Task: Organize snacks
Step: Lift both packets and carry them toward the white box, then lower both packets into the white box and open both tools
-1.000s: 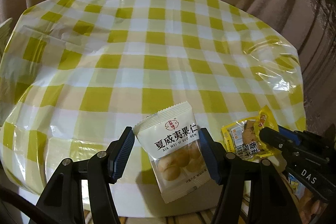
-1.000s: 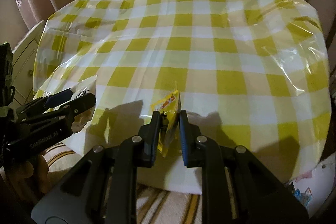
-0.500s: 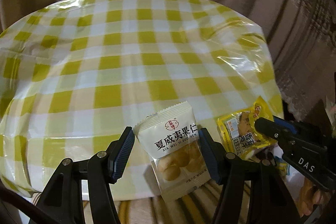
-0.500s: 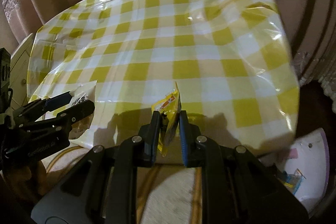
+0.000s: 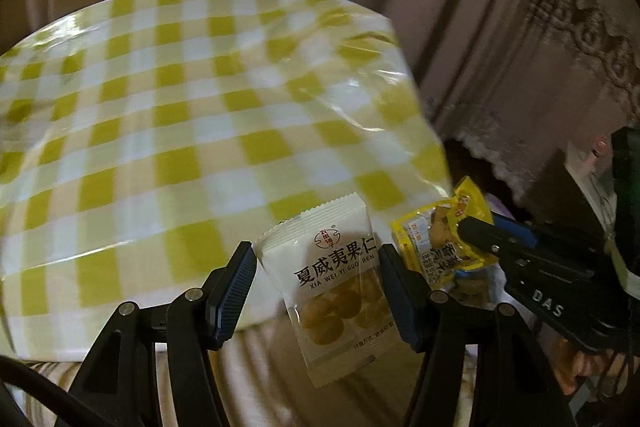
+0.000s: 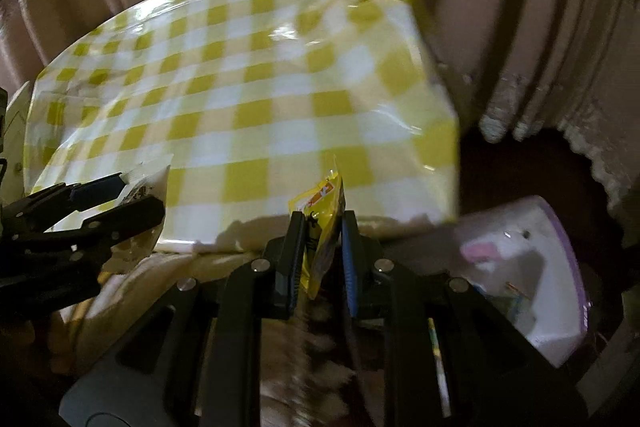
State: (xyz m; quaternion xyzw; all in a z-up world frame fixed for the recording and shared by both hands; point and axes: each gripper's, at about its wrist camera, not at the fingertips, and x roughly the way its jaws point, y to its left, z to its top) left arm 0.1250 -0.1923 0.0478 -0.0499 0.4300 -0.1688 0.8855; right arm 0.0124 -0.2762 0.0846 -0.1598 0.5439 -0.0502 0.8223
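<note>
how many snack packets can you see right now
2. A white packet is held in the left tongs, and a yellow packet is pinched in the right tongs. More may sit in the white container at lower right; too blurred to tell.

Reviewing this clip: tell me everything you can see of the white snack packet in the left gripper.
The white snack packet is a small glossy plastic pouch with a serrated top seal, a red round logo, black Chinese characters and the line "XIA WEI YI GUO REN". A clear lower window shows round golden pieces inside. It is sealed, upright, tilted slightly, held off the table with its face to the camera. The left gripper clamps its side edges between blue ribbed pads. Nothing else touches it; the yellow packet sits just to its right.
</note>
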